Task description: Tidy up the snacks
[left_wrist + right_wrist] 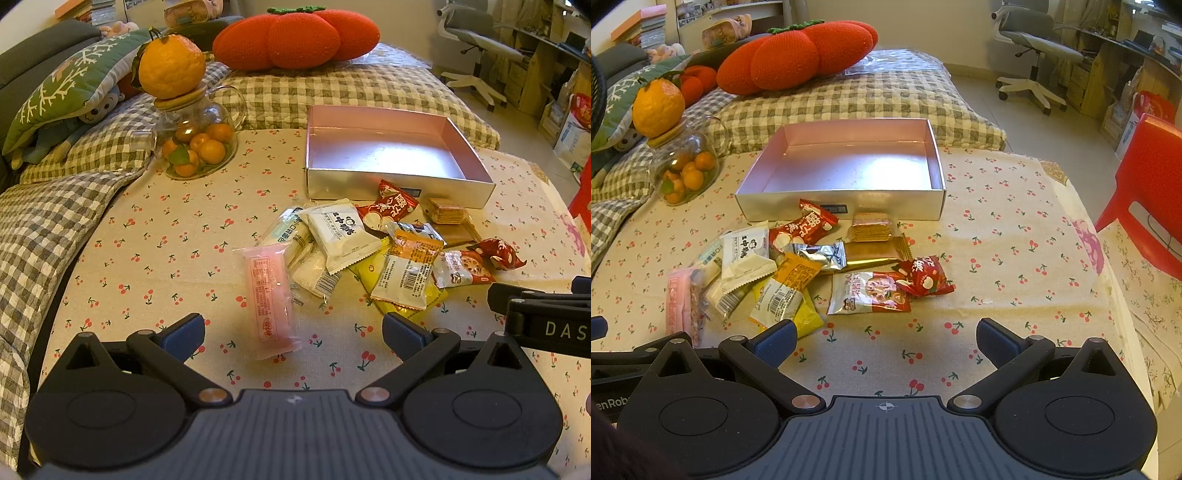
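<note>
A pile of wrapped snacks lies on the cherry-print cloth in front of an empty silver box. A pink packet lies nearest my left gripper, which is open and empty just short of it. White packets, an orange-and-white packet, red packets and a wafer pack lie further on. My right gripper is open and empty, with a red-and-white packet just ahead of it.
A glass teapot of small oranges with a big orange on its lid stands left of the box. Checked cushions and a red tomato pillow lie behind. A red plastic stool stands at the right.
</note>
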A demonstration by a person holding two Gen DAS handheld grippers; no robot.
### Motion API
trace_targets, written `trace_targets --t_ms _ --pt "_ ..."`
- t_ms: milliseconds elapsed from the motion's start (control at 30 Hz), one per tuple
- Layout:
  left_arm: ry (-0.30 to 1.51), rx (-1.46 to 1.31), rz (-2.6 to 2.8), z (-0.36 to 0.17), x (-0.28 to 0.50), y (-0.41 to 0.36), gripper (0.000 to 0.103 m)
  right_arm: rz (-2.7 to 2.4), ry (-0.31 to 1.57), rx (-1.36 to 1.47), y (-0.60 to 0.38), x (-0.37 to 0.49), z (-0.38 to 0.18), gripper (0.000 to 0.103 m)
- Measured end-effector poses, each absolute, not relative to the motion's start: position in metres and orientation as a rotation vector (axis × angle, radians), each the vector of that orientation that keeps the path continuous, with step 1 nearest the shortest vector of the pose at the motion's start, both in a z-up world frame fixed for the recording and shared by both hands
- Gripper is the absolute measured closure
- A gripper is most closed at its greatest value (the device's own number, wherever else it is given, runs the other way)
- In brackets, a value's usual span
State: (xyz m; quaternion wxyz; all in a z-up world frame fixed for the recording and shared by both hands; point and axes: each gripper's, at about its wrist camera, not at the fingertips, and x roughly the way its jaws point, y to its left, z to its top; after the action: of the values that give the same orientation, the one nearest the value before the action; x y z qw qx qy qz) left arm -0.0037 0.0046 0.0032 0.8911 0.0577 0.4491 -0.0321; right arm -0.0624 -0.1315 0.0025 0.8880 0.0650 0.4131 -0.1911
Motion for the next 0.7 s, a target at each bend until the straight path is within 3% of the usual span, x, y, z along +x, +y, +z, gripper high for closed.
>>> trace_targets --t_ms 700 --pt "0.929 0.122 -0.065 0.0048 -0.0044 0.0058 0.000 -0.395 0.861 0.134 -0.1316 -0.0620 0.0021 0.000"
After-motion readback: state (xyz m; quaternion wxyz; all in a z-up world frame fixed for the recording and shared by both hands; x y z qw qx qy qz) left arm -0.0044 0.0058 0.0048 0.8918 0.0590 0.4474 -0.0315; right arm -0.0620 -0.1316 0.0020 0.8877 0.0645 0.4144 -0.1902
